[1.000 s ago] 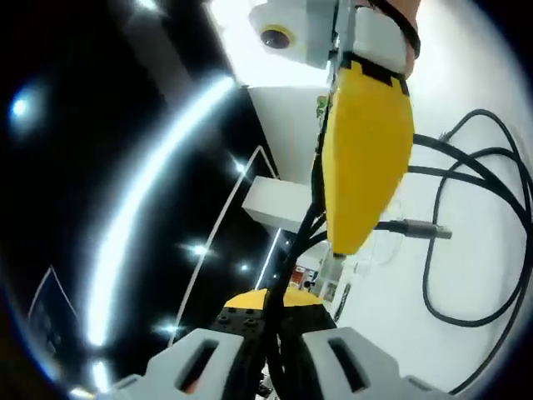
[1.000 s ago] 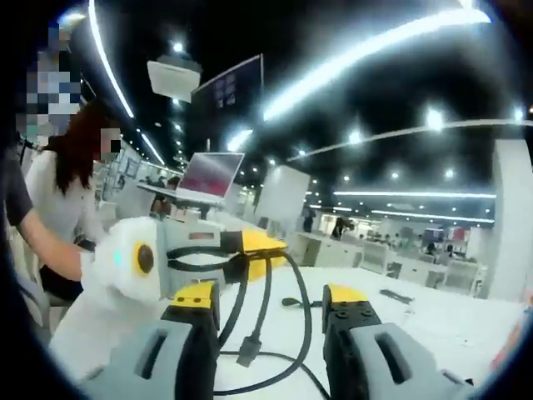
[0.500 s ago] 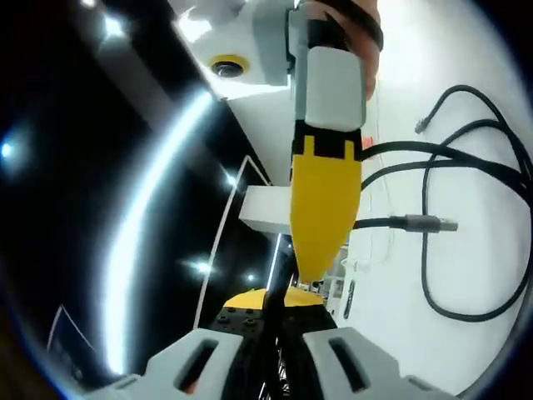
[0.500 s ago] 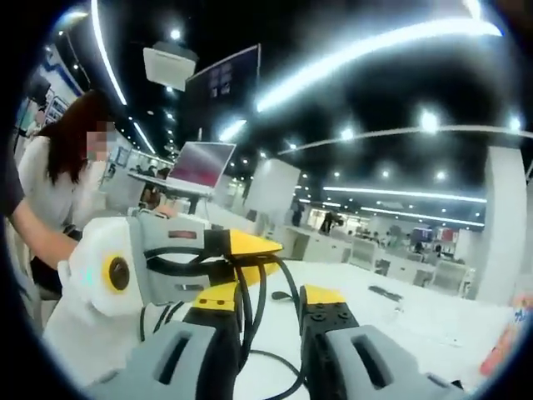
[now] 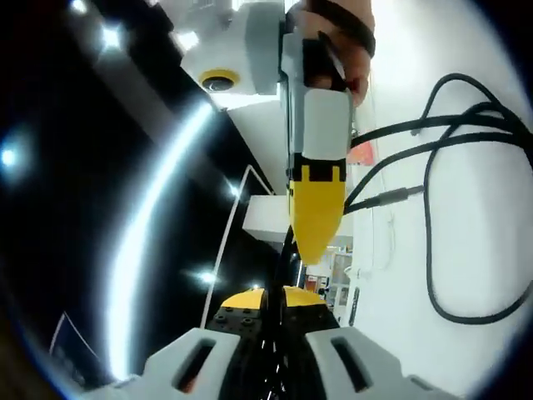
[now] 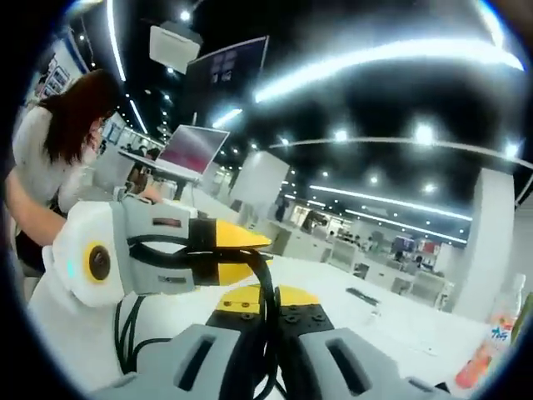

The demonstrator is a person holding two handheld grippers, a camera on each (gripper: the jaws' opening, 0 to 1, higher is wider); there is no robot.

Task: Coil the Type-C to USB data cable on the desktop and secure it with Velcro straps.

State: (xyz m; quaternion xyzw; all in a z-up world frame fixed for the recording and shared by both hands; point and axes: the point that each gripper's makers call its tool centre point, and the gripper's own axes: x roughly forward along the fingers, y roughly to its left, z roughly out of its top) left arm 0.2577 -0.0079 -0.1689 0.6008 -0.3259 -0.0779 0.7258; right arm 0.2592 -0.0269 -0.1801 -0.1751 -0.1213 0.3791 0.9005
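Both grippers are closed on the black cable: the left gripper [image 5: 279,304] pinches strands between its yellow tips, and the right gripper [image 6: 265,304] clamps strands likewise. Its remaining loops [image 5: 433,208] trail loose over the white surface [image 5: 475,250]. Risk, I judge: a strand slipping from either pinch would let the coil spring apart. A metal plug [image 5: 391,196] shows in the left gripper view; a seated person [image 6: 50,158] and laptop [image 6: 187,150] show in the right gripper view.

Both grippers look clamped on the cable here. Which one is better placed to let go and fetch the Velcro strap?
Hard to say: no strap is in view. Left gripper and right gripper are both shut on the black cable, whose slack hangs loose on the white desktop. Neither is free yet.
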